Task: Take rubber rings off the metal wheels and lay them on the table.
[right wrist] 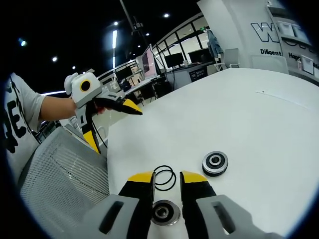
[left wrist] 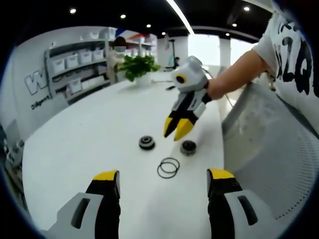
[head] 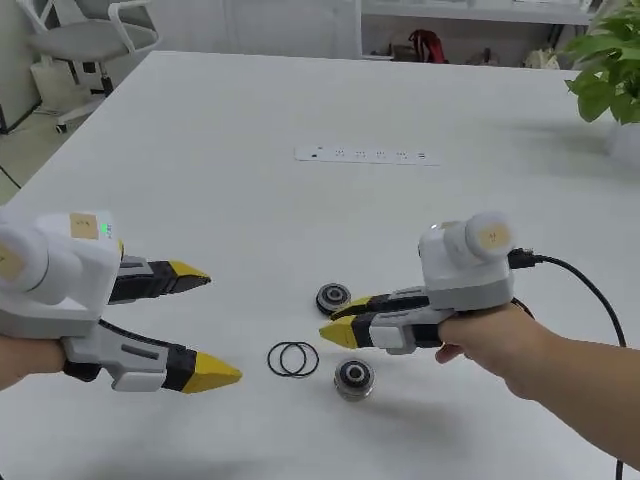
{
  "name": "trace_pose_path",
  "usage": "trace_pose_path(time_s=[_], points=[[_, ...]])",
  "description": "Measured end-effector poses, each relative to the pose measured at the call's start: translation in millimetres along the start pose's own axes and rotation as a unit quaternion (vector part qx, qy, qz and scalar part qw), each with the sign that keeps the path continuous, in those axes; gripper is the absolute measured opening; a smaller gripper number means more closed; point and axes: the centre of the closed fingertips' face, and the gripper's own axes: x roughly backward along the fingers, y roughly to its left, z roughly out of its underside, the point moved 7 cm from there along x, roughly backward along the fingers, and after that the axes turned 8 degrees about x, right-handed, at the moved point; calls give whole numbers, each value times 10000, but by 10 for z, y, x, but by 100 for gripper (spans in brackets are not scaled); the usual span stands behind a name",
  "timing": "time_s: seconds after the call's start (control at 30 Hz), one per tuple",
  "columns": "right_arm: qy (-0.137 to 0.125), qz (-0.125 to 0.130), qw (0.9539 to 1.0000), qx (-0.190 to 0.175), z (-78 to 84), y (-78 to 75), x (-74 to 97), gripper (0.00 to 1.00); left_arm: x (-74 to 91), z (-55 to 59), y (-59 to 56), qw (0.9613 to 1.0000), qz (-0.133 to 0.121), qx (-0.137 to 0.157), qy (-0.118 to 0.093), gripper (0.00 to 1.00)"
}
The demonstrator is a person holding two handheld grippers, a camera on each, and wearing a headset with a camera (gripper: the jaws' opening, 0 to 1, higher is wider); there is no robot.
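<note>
Nearest hung the left gripper (head: 212, 325), left of the two rubber rings (head: 293, 359), jaws spread wide and empty, while the right gripper (head: 338, 322) hovered just right of the rings, jaws at a slim gap, gripping nothing. One metal wheel (head: 333, 297) sat just beyond the rings and the other wheel (head: 354, 378) just to their right (the rings overlapped, flat on the table (head: 200, 130)). Beyond the rings the top ran bare to a power strip (head: 367, 154); the table's edge lay close on their near side.
</note>
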Motion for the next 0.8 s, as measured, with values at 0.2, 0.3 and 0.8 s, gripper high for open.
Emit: trace_pose_path(time_s=[0.2,0.3,0.8], points=[[-31,102,9999,21,-6,-42,75,19,-15,-13,23,10000,-5,3,6,72],[-31,140,9999,81,-13,-49,111,21,-18,-22,33,10000,-16,4,-3,72],[-198,369,9989,187,-62,-109,317,27,-3,-71,126,9999,-118,14,-50,72]])
